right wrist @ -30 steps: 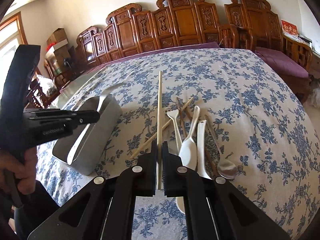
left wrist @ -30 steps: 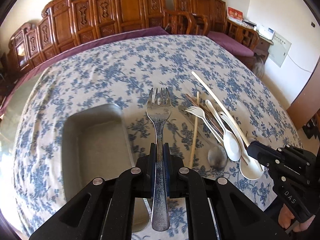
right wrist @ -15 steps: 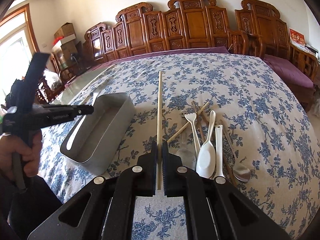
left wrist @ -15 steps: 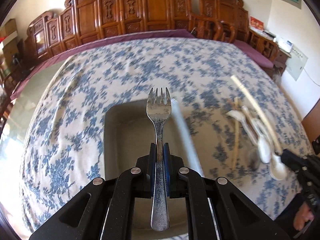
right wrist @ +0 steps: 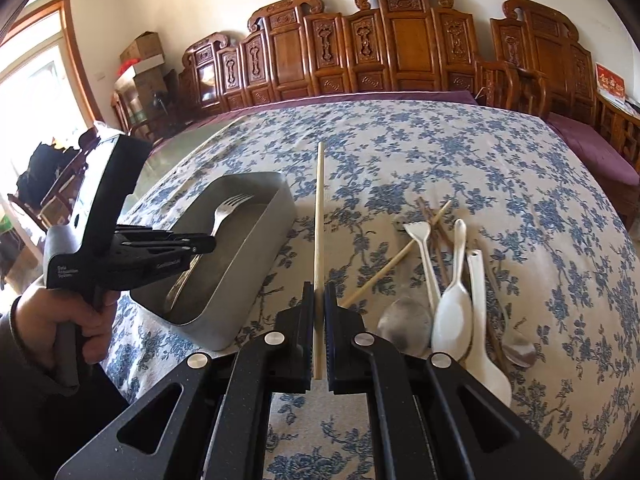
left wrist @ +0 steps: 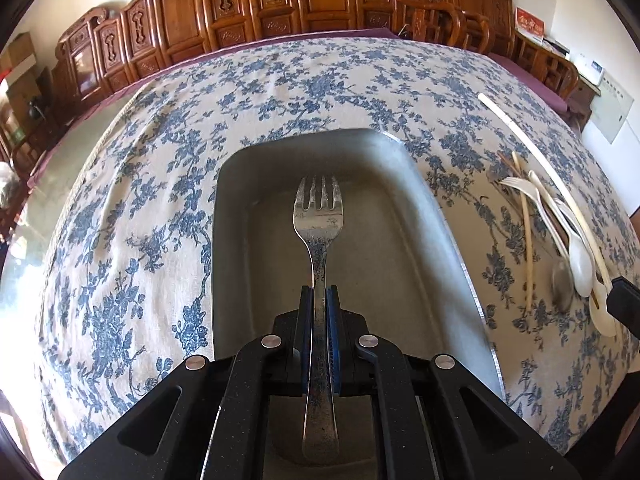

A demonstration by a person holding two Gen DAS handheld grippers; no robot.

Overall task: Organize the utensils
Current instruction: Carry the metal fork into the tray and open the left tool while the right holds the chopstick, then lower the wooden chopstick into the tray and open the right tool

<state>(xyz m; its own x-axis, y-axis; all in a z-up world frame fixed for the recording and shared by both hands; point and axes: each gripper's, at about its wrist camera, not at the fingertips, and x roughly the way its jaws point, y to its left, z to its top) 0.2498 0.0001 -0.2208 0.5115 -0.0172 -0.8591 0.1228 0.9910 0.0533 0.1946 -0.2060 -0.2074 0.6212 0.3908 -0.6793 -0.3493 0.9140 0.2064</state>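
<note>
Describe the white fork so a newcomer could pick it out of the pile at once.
On the floral tablecloth, right of the grey tray, lies a heap of utensils. The white fork sits at its left edge beside the white spoon; it alone is white with short tines.

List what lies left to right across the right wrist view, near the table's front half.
Hand gripping the left tongs → metal tray with the fork → chopstick in the right tongs → white plastic spoon → metal spoon.
</note>
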